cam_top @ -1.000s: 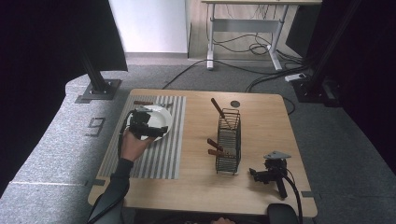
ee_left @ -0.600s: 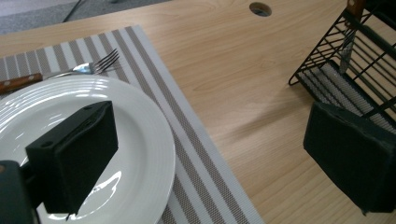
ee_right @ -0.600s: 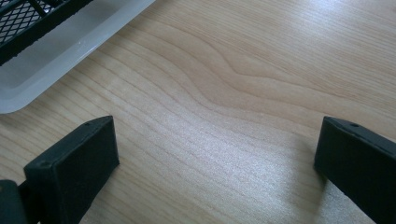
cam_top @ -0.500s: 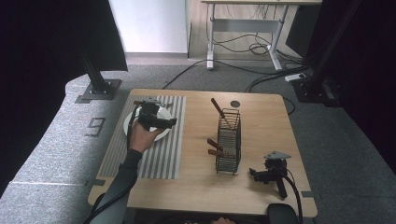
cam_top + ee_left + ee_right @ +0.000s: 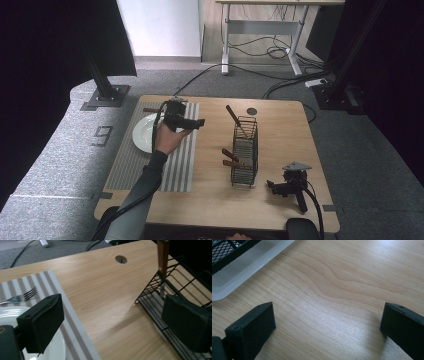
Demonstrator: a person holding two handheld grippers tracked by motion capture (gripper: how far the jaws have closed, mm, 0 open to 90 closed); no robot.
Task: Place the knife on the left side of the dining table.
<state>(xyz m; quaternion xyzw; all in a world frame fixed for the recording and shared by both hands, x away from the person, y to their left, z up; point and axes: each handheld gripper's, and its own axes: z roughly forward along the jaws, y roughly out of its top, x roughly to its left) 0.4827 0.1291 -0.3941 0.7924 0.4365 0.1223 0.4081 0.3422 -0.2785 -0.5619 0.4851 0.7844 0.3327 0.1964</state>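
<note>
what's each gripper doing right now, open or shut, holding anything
left gripper: open, holding nothing, above the table.
right gripper: open, holding nothing, resting on the table.

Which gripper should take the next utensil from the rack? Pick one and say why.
Left, probably. The left gripper is held up, open, aimed at the rack and its utensil. The right gripper lies on the table, unheld.

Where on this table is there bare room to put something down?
Bare wood lies between the striped mat and the wire rack, and along the near edge. The far right corner is bare too. It is crowded around the plate and beside the right gripper.
</note>
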